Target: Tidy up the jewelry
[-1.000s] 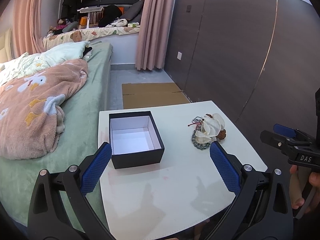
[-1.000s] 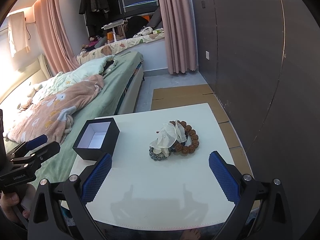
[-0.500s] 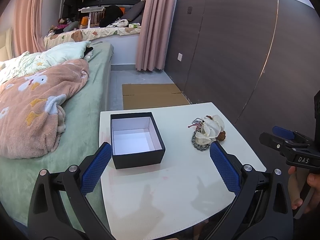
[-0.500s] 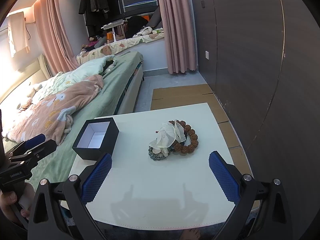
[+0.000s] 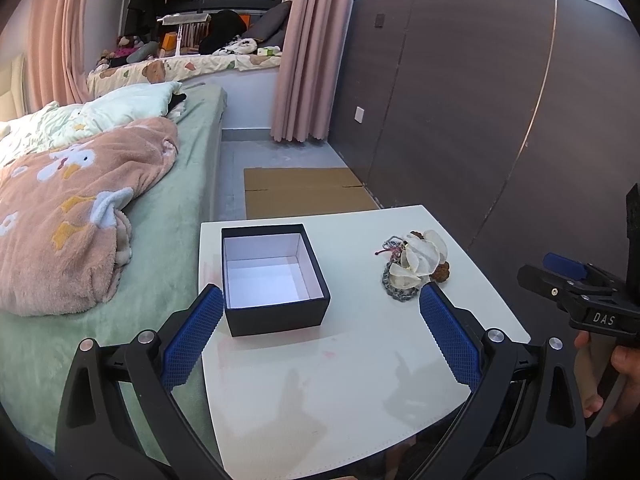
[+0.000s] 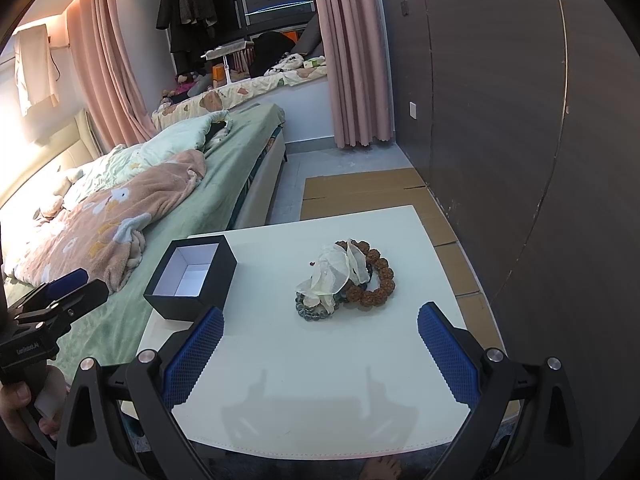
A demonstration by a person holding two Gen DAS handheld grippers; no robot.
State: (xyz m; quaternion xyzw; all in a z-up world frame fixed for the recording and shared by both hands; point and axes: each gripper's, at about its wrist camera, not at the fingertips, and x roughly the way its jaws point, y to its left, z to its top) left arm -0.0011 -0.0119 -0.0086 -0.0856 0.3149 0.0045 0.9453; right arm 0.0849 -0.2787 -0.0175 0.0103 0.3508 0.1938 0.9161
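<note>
1. While we hold both tools above the near edge of the white table (image 6: 280,380), the left gripper (image 5: 320,332) has its 2 blue-padded fingers (image 5: 192,336) spread wide with nothing between them.
2. We hold the right gripper (image 6: 320,344) in the same condition: its fingers (image 6: 448,352) stand far apart and grip nothing.
3. We locate the black box (image 5: 276,312) on the left part of the table, lid off, white lining exposed and nothing inside. In the left wrist view, the left finger tip overlaps the box's near left corner; we cannot tell whether they touch.
4. We locate the jewelry pile (image 6: 344,280) on the table to the right of the box, well apart from it. It consists of:
   - a brown beaded bracelet (image 6: 380,280) on the right side;
   - a dark grey-green beaded bracelet (image 6: 310,312) at the near left;
   - a white petal-shaped ornament (image 6: 336,272) lying on top of both.
5. In the left wrist view we also see thin reddish cords (image 5: 390,246) at the far side of the pile.
6. We see each tool in the other's camera: the right one at the right edge of the left wrist view, the left one at the lower left of the right wrist view, each with a hand (image 5: 616,376) on its grip.
7. We note a bed (image 6: 208,196) with a pink blanket (image 5: 68,208) beside the table on the left, flattened cardboard (image 5: 304,188) on the floor beyond it, and a dark panelled wall (image 6: 520,120) on the right.
</note>
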